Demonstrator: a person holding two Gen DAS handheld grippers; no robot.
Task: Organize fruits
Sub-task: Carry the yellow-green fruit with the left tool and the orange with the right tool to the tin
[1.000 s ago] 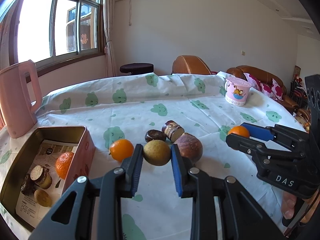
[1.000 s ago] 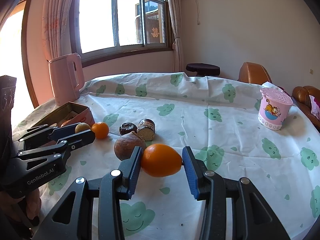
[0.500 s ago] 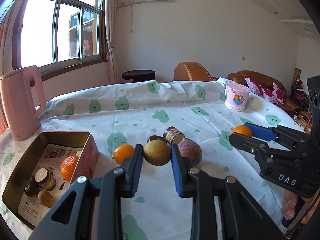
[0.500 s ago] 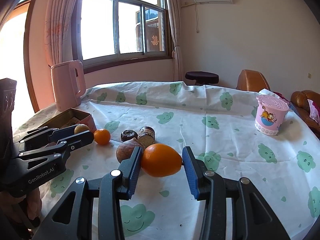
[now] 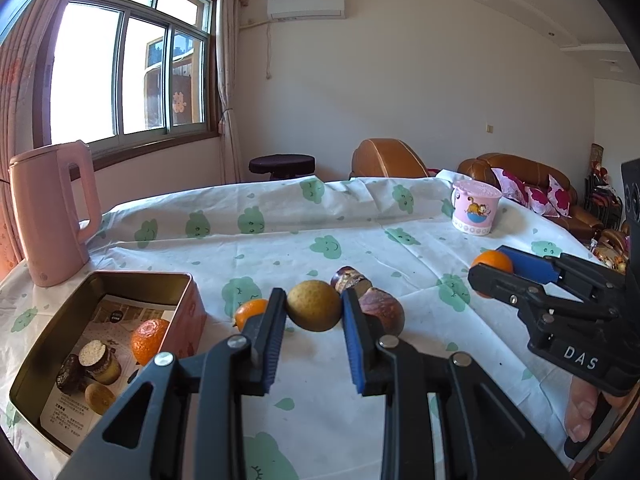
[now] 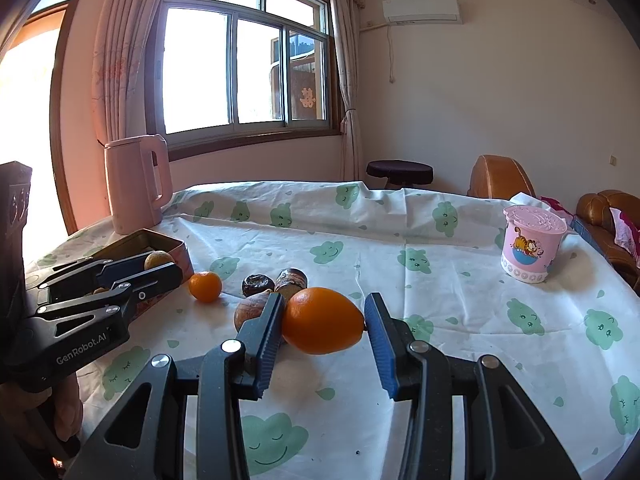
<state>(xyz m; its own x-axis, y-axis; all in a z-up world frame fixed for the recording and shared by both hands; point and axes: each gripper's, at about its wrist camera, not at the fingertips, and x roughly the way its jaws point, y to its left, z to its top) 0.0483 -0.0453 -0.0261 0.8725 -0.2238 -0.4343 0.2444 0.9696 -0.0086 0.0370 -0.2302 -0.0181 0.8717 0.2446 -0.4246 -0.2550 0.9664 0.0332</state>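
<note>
Yellow-brown fruit (image 5: 314, 306) is clamped between the closed-down pads of the left gripper (image 5: 314, 312), held clear above the counter (image 5: 360, 240), just right of the tin box (image 5: 188, 280). Orange (image 6: 322, 320) sits pinched in the right gripper (image 6: 323, 326), pads touching both its ends, well right of the box.

Change over the last second: both grippers have lifted with their fruit, so the counter and box now sit lower in both views, and the left one has not yet crossed over the box rim. Means both picks look done; drop-off is the likely next step (judgement only).

Inside the box: a tangerine (image 5: 150, 340), a cut dark-skinned piece (image 5: 98, 360), a small yellowish fruit (image 5: 99, 398), plus a printed paper lining.

Just right of the box on the counter, a small tangerine (image 6: 205, 286), a dark round fruit (image 6: 256, 283), a cut dark piece (image 6: 291, 278) and a brown fruit (image 5: 382, 310) remain loose. Pink kettle (image 5: 52, 216) stands behind the box; pink cup (image 5: 476, 210) far right of it.
</note>
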